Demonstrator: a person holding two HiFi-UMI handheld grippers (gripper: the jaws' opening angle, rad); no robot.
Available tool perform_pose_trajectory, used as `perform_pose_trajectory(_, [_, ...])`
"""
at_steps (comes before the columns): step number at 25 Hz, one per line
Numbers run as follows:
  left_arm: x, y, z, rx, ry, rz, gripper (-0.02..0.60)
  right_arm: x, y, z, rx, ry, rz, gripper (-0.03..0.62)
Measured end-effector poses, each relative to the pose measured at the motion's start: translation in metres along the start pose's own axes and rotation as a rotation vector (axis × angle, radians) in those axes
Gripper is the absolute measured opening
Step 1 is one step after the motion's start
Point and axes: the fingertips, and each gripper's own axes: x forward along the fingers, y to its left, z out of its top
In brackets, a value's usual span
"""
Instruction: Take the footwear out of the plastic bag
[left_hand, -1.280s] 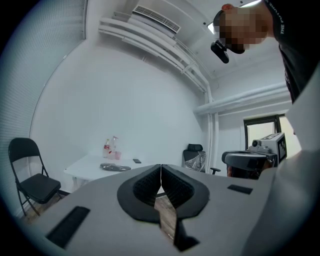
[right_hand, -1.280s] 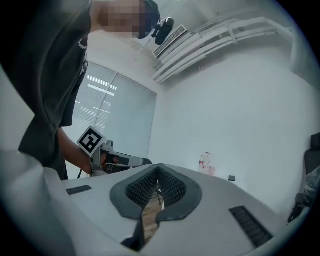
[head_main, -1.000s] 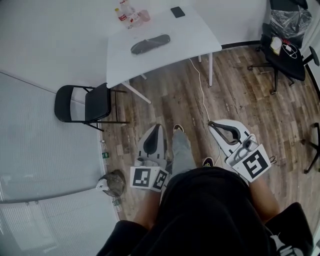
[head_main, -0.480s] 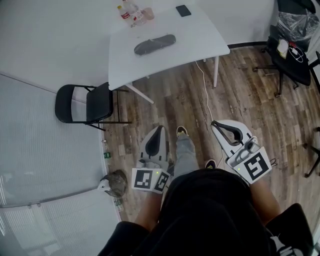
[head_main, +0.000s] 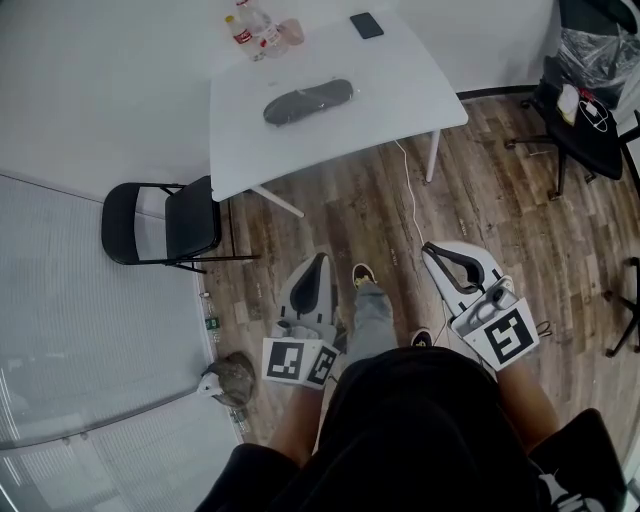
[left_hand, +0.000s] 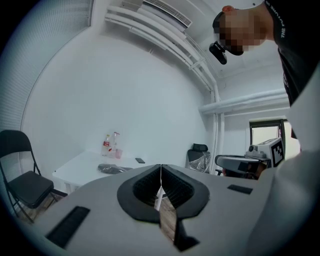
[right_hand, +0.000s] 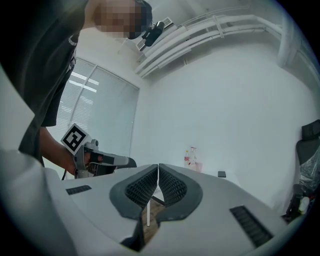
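A dark shoe in a clear plastic bag (head_main: 308, 101) lies on the white table (head_main: 400, 75) across the room; in the left gripper view the bagged shoe (left_hand: 112, 169) shows small on the table (left_hand: 75, 167). My left gripper (head_main: 318, 258) is held low in front of the person's body, far short of the table, jaws shut and empty (left_hand: 161, 166). The right gripper (head_main: 429, 248) hangs beside it at the same height, also shut on nothing (right_hand: 158, 166). From the right gripper view the left gripper (right_hand: 97, 159) shows in the person's hand.
Bottles (head_main: 256, 30) and a phone (head_main: 366, 25) stand at the table's far side. A black folding chair (head_main: 160, 222) is left of the table, an office chair (head_main: 585, 100) at the right. A white cable (head_main: 410, 200) runs over the wooden floor, and a grey bundle (head_main: 230, 374) lies near the glass wall.
The head view has shifted slightly, with the table now sitting a bit further left and lower in the frame. Both grippers stay shut in much the same place.
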Motion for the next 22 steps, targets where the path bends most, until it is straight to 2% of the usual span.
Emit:
perform_pose_trajectory(14, [0.056,0.088,0.028,-0.026,-0.003,-0.008,0.023,0.1,-0.036,0.005,0.021,0.048,-0.041,0.02])
perform_pose_trajectory(22, [0.086,0.143,0.051,-0.031,-0.017,-0.035,0.023,0.171,-0.046,0.02,-0.024,0.06,-0.041,0.02])
